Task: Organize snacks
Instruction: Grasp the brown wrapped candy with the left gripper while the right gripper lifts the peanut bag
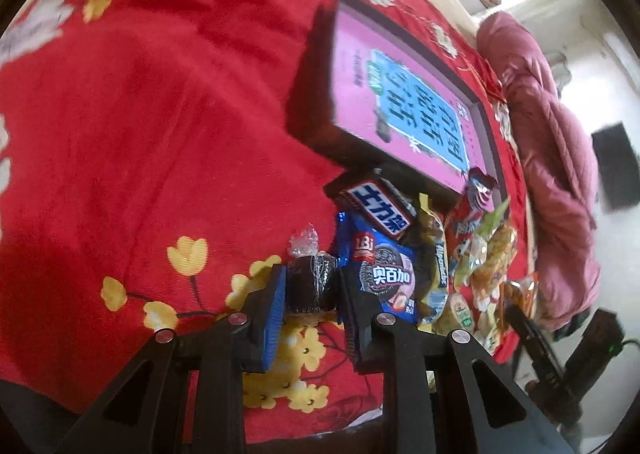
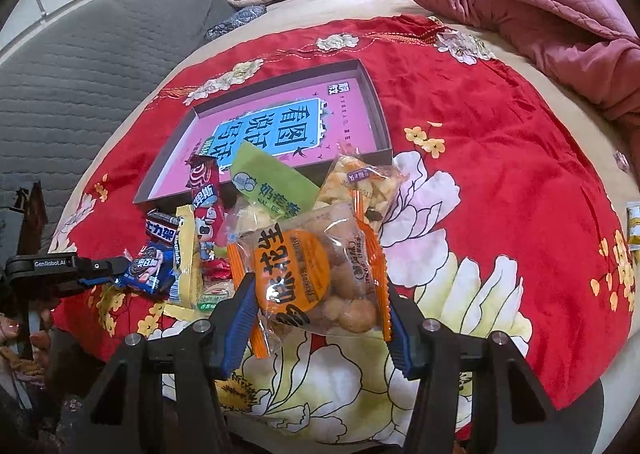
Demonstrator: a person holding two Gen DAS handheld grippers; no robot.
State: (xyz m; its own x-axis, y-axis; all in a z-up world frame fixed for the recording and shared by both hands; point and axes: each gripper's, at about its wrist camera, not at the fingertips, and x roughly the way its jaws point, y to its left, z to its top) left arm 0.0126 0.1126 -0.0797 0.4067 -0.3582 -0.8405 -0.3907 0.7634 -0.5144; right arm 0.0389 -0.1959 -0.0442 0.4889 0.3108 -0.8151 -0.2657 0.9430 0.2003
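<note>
We held two snacks at once on the red floral blanket [image 2: 500,158]: the left gripper [image 1: 312,290] had its jaws closed narrowly on a dark, clear-wrapped round cake [image 1: 310,282], and the right gripper [image 2: 320,310] was spread wide around an orange-labelled bag of puffs [image 2: 316,274], its blue pads touching both crinkled side seams. The shallow box [image 2: 376,110] with the pink printed floor, apparently the place for the snacks, lay open just beyond the heap and looked empty. We judged the bag the likelier casualty: the hold was on slack film, so it could slide out or twist on the lift, and a harder squeeze could crush the puffs. The small cake seemed firmly pinched, though its loose twist of wrapper might snag a neighbour. The rest of the pile crowded close, with a blue Oreo-style packet [image 1: 384,274] touching the left gripper's inner finger, a Snickers bar [image 1: 376,210] above it, a yellow packet [image 1: 434,254] alongside, a red-and-white pouch [image 2: 206,202] leaning over the box's near corner, and a green pack [image 2: 276,182] and a clear bag of crackers [image 2: 360,182] lying against its near wall. We reckoned those lay in the path to the box and could be dragged or knocked off the edge. A pink quilt [image 2: 520,6] sat well apart.
</note>
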